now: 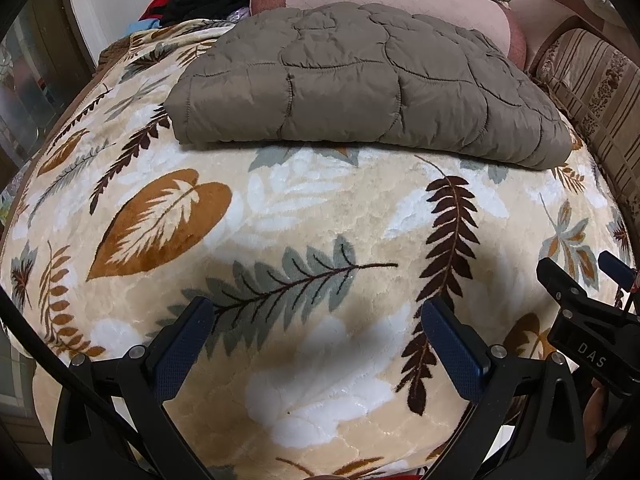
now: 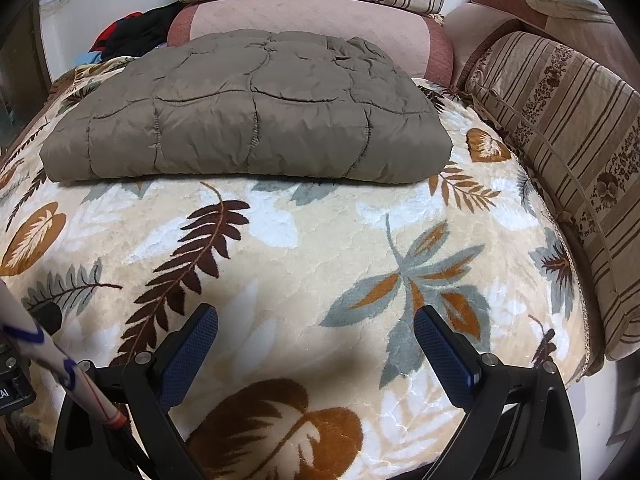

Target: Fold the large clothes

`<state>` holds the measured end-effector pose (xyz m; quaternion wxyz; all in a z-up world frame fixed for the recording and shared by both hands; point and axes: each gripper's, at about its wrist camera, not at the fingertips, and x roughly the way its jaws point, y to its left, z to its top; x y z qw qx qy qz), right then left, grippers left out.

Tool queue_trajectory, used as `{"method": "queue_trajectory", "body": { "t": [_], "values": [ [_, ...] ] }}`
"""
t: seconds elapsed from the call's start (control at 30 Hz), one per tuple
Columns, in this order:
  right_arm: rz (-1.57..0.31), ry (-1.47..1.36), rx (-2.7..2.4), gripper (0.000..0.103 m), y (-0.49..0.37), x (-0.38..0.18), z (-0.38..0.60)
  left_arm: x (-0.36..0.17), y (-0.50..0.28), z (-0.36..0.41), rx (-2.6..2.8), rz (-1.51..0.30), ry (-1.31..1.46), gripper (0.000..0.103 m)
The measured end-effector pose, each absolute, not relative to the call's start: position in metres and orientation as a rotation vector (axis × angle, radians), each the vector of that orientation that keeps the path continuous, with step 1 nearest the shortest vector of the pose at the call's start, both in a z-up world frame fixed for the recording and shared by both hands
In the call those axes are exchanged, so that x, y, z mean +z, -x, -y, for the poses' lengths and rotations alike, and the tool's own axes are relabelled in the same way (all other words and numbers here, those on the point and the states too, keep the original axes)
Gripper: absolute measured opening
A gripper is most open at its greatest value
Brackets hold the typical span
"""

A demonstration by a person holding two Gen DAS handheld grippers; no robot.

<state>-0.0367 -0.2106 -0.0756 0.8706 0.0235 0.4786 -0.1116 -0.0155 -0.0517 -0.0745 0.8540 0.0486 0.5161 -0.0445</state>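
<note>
A brown-grey quilted garment [image 1: 360, 80] lies folded into a thick rectangle on the far part of a leaf-patterned blanket [image 1: 280, 220]; it also shows in the right wrist view [image 2: 248, 120]. My left gripper [image 1: 316, 308] is open and empty, hovering over the blanket well in front of the garment. My right gripper [image 2: 316, 316] is open and empty too, also in front of the garment. The right gripper's body [image 1: 588, 320] shows at the right edge of the left wrist view.
A pink cushion [image 2: 320, 28] and striped cushions [image 2: 560, 140] line the back and right side. A pile of black, red and blue clothes [image 2: 128, 36] lies at the back left. A striped sleeve [image 2: 60, 360] crosses the lower left of the right wrist view.
</note>
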Motion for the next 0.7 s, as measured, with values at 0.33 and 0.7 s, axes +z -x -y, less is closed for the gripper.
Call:
{"method": "queue_trajectory", "body": {
  "t": [0.33, 0.7],
  "values": [
    [-1.009, -0.060, -0.240, 0.100, 0.0360, -0.0785, 0.2147, -0.0774, 0.0155, 0.0515, -0.098, -1.096, -0.100, 0.103],
    [-1.015, -0.058, -0.237, 0.100, 0.0361, -0.0801, 0.2145, -0.0800, 0.0140, 0.0496, -0.095, -1.103, -0.095, 0.103]
  ]
}}
